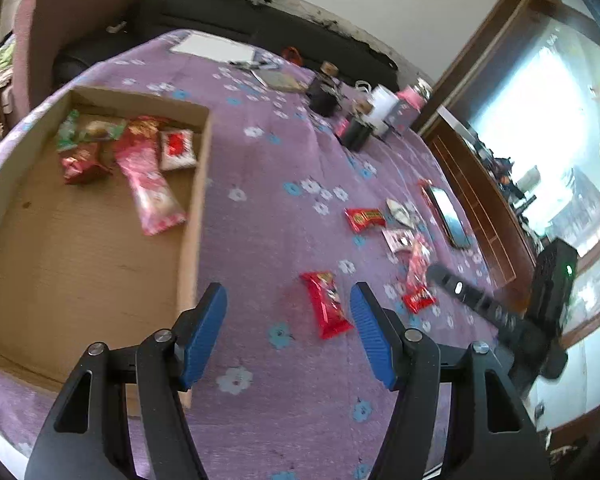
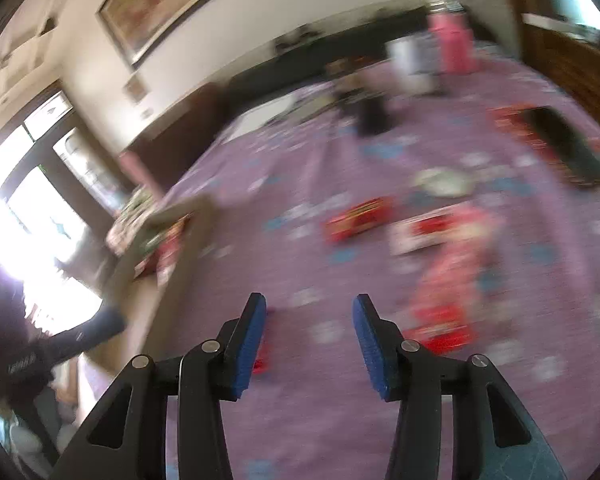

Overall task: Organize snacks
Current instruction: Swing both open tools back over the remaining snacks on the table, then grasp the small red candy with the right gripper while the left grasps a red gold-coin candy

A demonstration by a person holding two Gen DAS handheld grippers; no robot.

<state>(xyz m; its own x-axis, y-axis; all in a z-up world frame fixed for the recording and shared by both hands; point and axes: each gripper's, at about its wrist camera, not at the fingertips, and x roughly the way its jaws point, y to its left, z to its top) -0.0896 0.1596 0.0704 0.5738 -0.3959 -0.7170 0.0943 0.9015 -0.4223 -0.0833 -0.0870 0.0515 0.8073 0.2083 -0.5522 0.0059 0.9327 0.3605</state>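
Observation:
A shallow cardboard box point(image 1: 198, 184) lies on the purple flowered tablecloth and holds several snack packets, among them a long pink one point(image 1: 150, 188). My left gripper point(image 1: 288, 300) is open and empty above the cloth, just right of the box, with a red snack packet point(image 1: 327, 305) lying just left of its right finger. More packets lie farther right: a red one point(image 1: 365, 219), a white one point(image 1: 398, 239) and a pink-red one point(image 1: 417, 280). The right wrist view is blurred. My right gripper point(image 2: 309, 312) is open and empty above the cloth, with a pink-red packet point(image 2: 448, 292) to its right.
Jars, cups and a pink bottle point(image 1: 410, 100) stand at the table's far side. A phone point(image 1: 448, 212) lies near the right edge. The other gripper's black arm point(image 1: 484, 304) reaches in from the right. A dark sofa point(image 1: 220, 12) runs behind the table.

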